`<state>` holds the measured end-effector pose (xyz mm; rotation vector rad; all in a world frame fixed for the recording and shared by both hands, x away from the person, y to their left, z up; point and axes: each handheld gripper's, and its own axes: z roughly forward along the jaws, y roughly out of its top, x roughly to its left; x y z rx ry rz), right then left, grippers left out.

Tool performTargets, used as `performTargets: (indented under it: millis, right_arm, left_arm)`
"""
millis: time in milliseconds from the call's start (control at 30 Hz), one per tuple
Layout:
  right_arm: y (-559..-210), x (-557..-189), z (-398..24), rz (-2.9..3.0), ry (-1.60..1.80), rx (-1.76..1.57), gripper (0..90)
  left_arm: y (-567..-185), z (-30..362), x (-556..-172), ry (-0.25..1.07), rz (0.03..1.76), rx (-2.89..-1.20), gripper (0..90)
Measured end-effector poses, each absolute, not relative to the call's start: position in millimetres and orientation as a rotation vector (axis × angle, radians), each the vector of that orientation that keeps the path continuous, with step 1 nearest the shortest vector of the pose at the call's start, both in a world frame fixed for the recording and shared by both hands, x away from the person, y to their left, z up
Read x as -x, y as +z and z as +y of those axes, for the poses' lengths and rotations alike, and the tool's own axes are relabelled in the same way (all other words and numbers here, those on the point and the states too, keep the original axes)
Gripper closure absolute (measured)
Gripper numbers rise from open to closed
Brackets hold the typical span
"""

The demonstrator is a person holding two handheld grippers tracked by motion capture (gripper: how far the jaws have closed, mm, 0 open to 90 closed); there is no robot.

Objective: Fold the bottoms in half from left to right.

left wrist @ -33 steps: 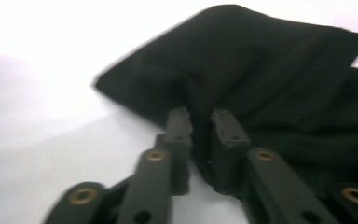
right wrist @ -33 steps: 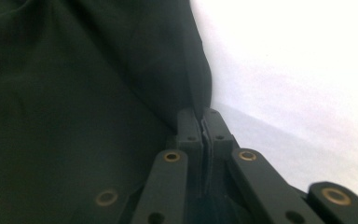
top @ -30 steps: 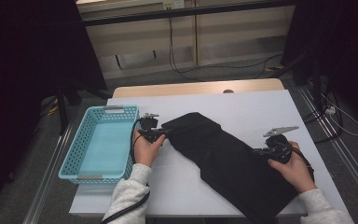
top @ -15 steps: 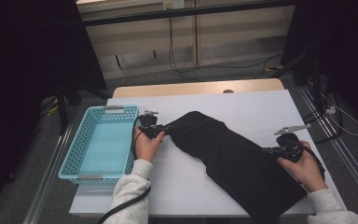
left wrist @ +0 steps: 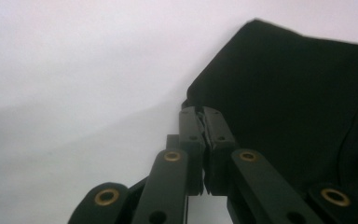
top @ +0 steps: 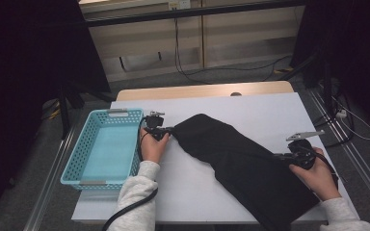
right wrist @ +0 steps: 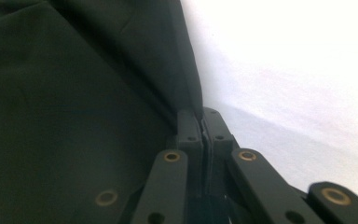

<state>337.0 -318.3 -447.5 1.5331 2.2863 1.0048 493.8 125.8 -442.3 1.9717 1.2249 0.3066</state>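
Clamped jaws marked both ends of the black garment [top: 241, 161] in the high view: your left gripper [top: 166, 131] pinched its corner nearest the blue basket [top: 103, 147], having just closed, while your right gripper [top: 284, 156] gripped the edge farthest from the basket, the cloth lying flat across the white table [top: 270, 108]. Your left gripper view showed the jaws shut on the garment's [left wrist: 298, 98] corner. Your right gripper view showed its jaws pressed together on the garment's [right wrist: 74, 93] folded edge.

A plain black cloth [top: 241, 159] lies on the white table [top: 270, 110] beside a light-blue perforated basket [top: 105, 147].
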Motion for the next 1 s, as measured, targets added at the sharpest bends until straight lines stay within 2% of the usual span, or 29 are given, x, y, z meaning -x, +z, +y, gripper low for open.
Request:
performTargets:
  millis: [200, 267, 300, 333, 367, 567, 700, 800, 933, 1000]
  right_arm:
    - [-448, -336, -320, 2.28, 1.007, -1.538, 88.0]
    - [-449, -335, -319, 2.278, 1.003, -1.528, 84.9]
    - [-449, -334, -319, 2.267, 0.993, -1.526, 80.8]
    - [-449, -334, -320, 2.264, 0.989, -1.531, 80.3]
    - [-448, -333, -322, 2.26, 1.003, -1.527, 78.9]
    - [-443, -322, -334, 2.205, 1.037, -1.564, 67.0]
    - [-445, -313, -335, 2.217, 0.992, -1.566, 61.0]
    - [-445, -309, -337, 2.222, 0.954, -1.578, 60.8]
    - [-448, -302, -338, 2.224, 0.96, -1.6, 62.3]
    - [-448, -300, -335, 2.235, 0.972, -1.607, 67.2]
  left_arm:
    - [-435, 131, -494, 0.341, 1.225, -1.947, 87.4]
    - [-436, 129, -494, 0.328, 1.224, -1.943, 84.7]
    - [-437, 129, -495, 0.309, 1.235, -1.935, 77.9]
    - [-438, 129, -495, 0.271, 1.246, -1.926, 71.8]
    - [-439, 129, -495, 0.259, 1.249, -1.926, 69.1]
    - [-444, 127, -491, 0.236, 1.246, -1.95, 40.1]
    - [-440, 125, -487, 0.236, 1.223, -1.955, 34.1]
    - [-437, 122, -484, 0.226, 1.199, -1.961, 31.4]
    - [-437, 121, -482, 0.221, 1.191, -1.968, 29.4]
    - [-437, 120, -482, 0.227, 1.194, -1.979, 28.5]
